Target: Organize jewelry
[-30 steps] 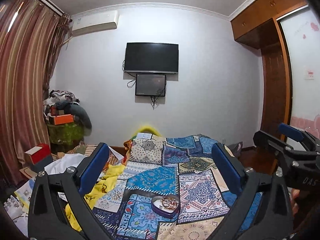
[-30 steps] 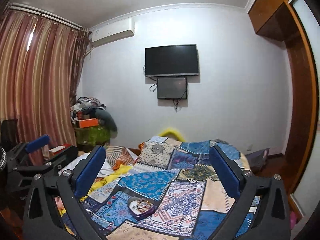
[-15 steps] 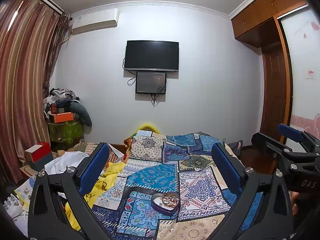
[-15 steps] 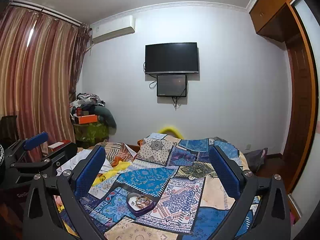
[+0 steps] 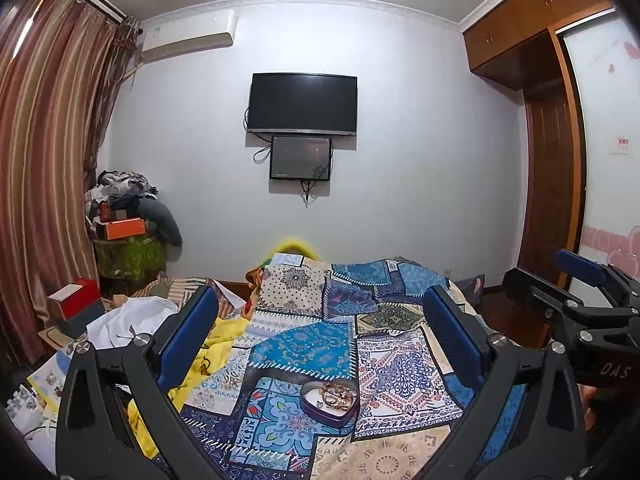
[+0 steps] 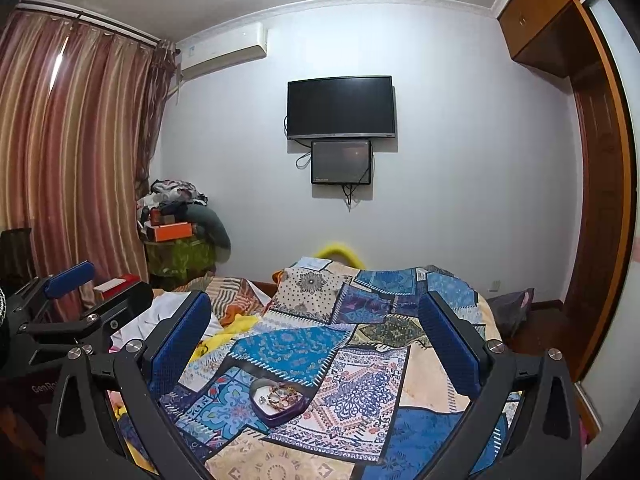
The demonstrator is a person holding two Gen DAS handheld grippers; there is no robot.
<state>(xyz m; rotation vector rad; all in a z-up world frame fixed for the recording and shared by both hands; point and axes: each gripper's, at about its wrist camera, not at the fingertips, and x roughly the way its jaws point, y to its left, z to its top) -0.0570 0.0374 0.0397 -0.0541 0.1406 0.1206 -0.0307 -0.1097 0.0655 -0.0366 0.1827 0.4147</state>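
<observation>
A purple heart-shaped tin (image 5: 329,402) lies open on the patchwork bedspread (image 5: 316,344), with a tangle of gold and beaded jewelry (image 5: 338,393) inside. It also shows in the right wrist view (image 6: 278,402), with the jewelry (image 6: 282,395) in it. My left gripper (image 5: 320,332) is open and empty, held above and behind the tin. My right gripper (image 6: 316,336) is open and empty, also above the tin. Each gripper shows at the edge of the other's view: the right one (image 5: 576,296) and the left one (image 6: 68,300).
A yellow cloth (image 5: 212,356) and white cloth (image 5: 132,320) lie at the bed's left. A red box (image 5: 74,300) and a piled stand (image 5: 128,240) sit by the curtains. A TV (image 5: 302,104) hangs on the far wall. A wooden wardrobe (image 5: 552,152) stands at right.
Both cameras have tilted down and drawn slightly nearer the bed, so the tin sits higher in each view. Both grippers stay open.
</observation>
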